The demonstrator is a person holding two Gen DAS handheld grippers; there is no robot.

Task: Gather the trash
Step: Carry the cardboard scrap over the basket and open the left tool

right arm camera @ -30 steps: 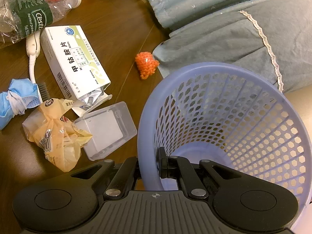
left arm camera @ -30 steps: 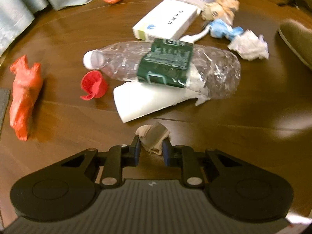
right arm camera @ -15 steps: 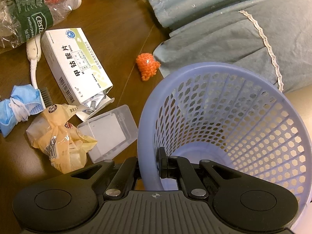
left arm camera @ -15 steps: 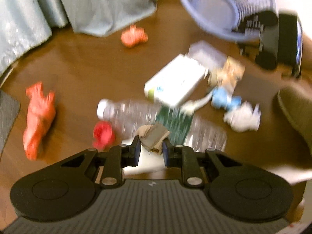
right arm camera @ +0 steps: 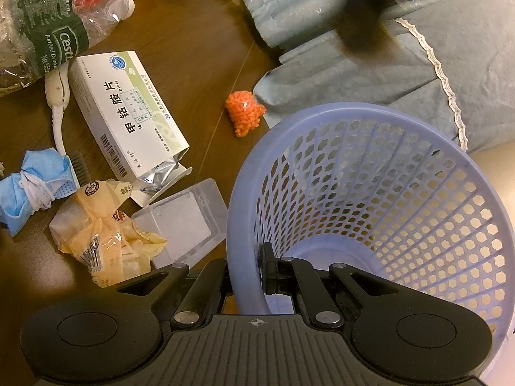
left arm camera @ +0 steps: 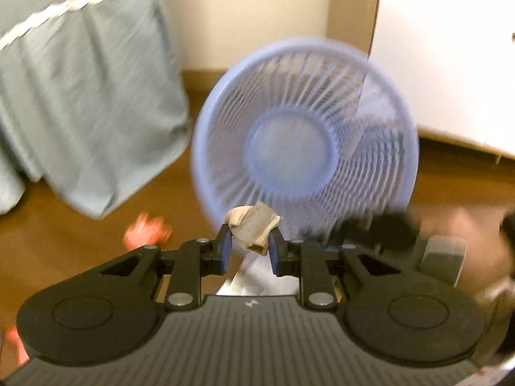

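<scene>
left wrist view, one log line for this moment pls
left hand-held gripper: shut on beige crumpled wad | position: facing basket mouth | right hand-held gripper: shut on purple mesh basket rim | basket: looks empty | phase: pre-drop

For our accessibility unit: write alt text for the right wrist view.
The right claw grips the rim of a lavender mesh basket on a brown floor. Litter lies left of it: a white medicine box, crushed bottle and yellow wrapper.
</scene>
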